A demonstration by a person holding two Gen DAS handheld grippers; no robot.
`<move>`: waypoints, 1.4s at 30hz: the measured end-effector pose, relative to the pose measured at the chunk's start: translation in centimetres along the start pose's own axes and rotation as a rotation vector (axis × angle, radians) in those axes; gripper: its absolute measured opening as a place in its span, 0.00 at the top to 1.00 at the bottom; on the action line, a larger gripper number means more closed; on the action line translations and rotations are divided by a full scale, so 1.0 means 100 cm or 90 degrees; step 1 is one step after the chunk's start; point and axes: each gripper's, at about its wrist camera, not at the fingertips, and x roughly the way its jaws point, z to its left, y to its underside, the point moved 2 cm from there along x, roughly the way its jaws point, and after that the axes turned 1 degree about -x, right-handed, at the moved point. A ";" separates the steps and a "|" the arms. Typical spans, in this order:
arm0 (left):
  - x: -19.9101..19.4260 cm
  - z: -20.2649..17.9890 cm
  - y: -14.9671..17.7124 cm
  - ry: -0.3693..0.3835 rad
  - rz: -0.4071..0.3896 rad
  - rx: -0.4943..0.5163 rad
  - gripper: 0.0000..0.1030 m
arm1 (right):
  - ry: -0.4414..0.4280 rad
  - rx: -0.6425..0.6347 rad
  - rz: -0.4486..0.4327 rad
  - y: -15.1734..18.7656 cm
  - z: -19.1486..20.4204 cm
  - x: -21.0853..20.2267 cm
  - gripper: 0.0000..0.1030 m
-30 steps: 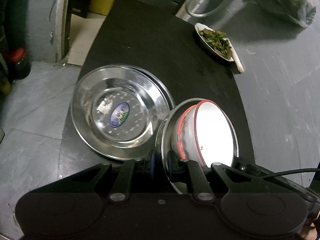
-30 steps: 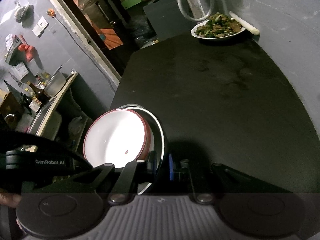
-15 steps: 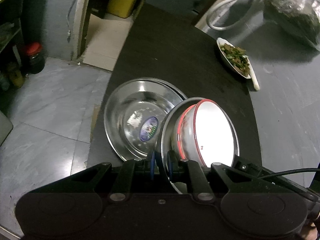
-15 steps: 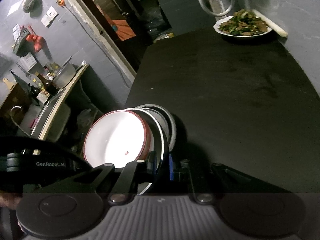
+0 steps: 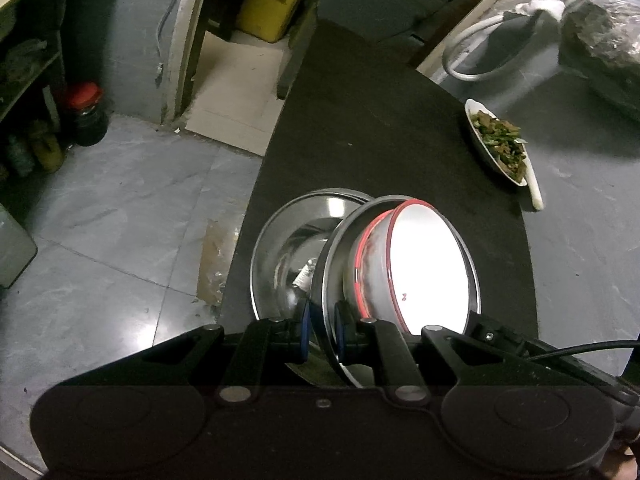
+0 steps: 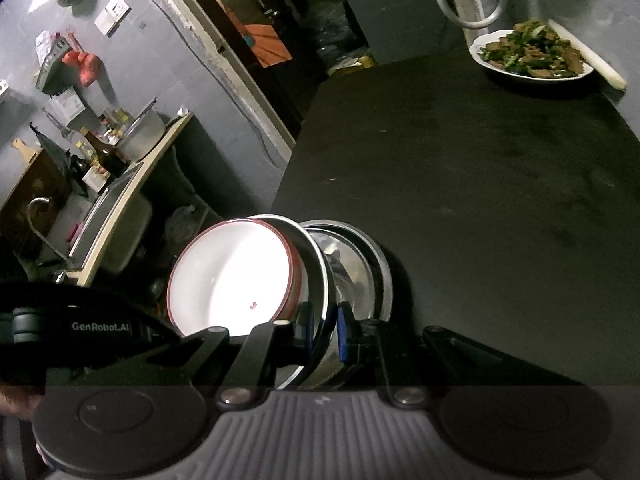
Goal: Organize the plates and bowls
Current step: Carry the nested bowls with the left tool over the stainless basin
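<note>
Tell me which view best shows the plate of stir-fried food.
The right wrist view: the plate of stir-fried food faces the camera, its contents clear. The left wrist view shows it edge-on and foreshortened.

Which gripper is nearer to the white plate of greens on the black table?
Right, probably. Both grippers clamp the steel plate; the plate of greens lies ahead-right of both, and the left gripper sits left of the right gripper, so farther.

A white bowl (image 5: 430, 268) with a red rim sits in a silver steel plate (image 5: 328, 288). Blue pads (image 5: 339, 334) line black fingers above the black table (image 5: 380, 140).
</note>
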 end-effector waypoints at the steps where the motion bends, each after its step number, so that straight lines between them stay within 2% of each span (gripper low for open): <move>1: 0.002 0.001 -0.001 -0.001 0.001 -0.001 0.88 | 0.000 -0.002 0.002 -0.001 0.001 0.002 0.88; 42: 0.027 0.005 -0.009 -0.029 0.027 -0.008 0.88 | 0.011 0.000 0.031 -0.013 0.006 0.030 0.88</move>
